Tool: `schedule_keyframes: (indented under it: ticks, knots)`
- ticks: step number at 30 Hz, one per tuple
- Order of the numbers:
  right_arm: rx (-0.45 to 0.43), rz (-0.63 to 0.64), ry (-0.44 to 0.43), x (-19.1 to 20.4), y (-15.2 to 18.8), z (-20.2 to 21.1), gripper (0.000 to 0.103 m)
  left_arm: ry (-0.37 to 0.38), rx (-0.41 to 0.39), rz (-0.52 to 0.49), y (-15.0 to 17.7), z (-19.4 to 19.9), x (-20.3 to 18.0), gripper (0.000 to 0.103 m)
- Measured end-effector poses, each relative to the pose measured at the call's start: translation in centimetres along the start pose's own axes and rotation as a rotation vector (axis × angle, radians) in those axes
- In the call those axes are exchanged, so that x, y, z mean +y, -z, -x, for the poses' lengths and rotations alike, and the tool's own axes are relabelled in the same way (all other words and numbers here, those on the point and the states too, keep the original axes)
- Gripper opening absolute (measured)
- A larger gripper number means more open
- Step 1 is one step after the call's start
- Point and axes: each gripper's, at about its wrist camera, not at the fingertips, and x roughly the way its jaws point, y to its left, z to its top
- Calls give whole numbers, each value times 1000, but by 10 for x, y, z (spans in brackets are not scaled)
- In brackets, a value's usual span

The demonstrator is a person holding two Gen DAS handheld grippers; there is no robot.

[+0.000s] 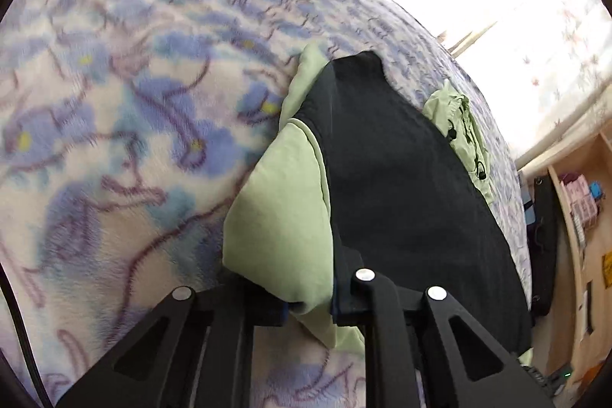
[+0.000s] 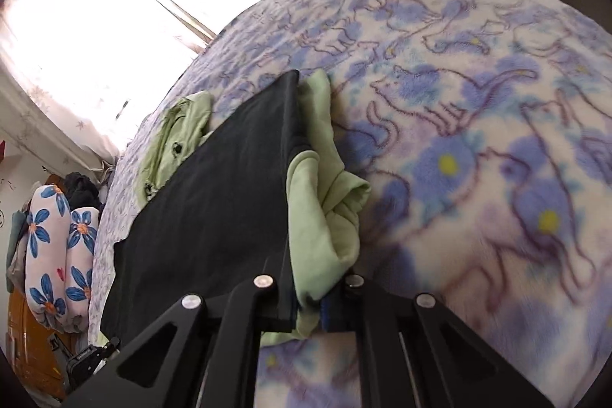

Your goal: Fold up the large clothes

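Observation:
A light green garment [image 1: 283, 209] lies on the bed under a flat black board [image 1: 401, 178]. My left gripper [image 1: 310, 312] is shut on a fold of the green garment at the board's near left edge. In the right wrist view the same green garment [image 2: 325, 217] bunches along the right edge of the black board [image 2: 214, 201]. My right gripper [image 2: 308, 308] is shut on that green fabric. The garment's hood with drawcords [image 1: 463, 125] pokes out beyond the board's far side and also shows in the right wrist view [image 2: 179, 136].
The bed is covered by a fleece blanket with blue flowers [image 1: 134, 102], also filling the right wrist view [image 2: 478, 140]. A bright curtained window [image 2: 95, 6] is behind. Floral pillows [image 2: 57, 247] lie at the left; a wooden shelf [image 1: 573, 209] stands beside the bed.

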Motion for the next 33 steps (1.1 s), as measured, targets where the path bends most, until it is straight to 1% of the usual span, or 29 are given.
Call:
schedule_keyframes:
  ticks: [3,6,9,10,12,13,14,15,16,17,19,20,22,23,24,25,26,27,28,30,32,33]
  knots:
    - [-6,20,1,8,5,15,7,-2,-18,-37,0,16,-6,10]
    - [-8,33,12,12,7,25,7,2,-20,-53,3,28,-5,10]
    - [2,70,60,12,8,19,7,-35,-3,-95,11,22,0,10]
    - [27,75,85,9,9,12,8,-56,18,-100,14,16,2,12]
    - [76,61,117,1,9,2,16,-84,40,-102,17,15,6,18]
    - [88,56,139,-2,9,1,21,-106,36,-109,18,19,5,29]
    - [93,55,163,-3,9,2,30,-140,27,-120,17,23,4,40]
    - [87,64,197,-2,9,7,36,-170,16,-133,18,26,3,45]
    - [66,86,244,1,9,13,36,-235,-13,-165,17,32,-1,50]
    - [33,117,291,6,10,20,36,-266,-32,-189,16,36,-4,51]
    - [-44,190,353,18,9,36,36,-348,-117,-270,14,50,-17,53]
    - [-86,234,376,27,8,42,36,-383,-154,-302,13,55,-23,59]
    - [-146,316,400,46,7,50,36,-430,-223,-344,11,63,-34,63]
    - [-150,341,380,52,6,48,36,-438,-258,-363,9,66,-41,64]
    - [-142,362,349,58,6,44,37,-447,-275,-371,8,67,-44,66]
    - [-126,375,323,63,4,36,37,-451,-289,-385,6,65,-50,72]
    - [-102,381,302,68,1,25,37,-433,-287,-397,5,62,-56,72]
    - [-76,386,281,71,-4,9,36,-409,-275,-406,5,57,-61,72]
    - [-55,390,270,73,-8,-6,36,-377,-244,-416,3,47,-67,72]
    - [5,388,273,72,-17,-38,36,-346,-201,-436,2,30,-75,72]
    - [82,378,291,65,-27,-76,36,-332,-152,-474,3,6,-83,72]
    - [102,378,297,63,-31,-90,37,-335,-134,-489,3,-6,-86,72]
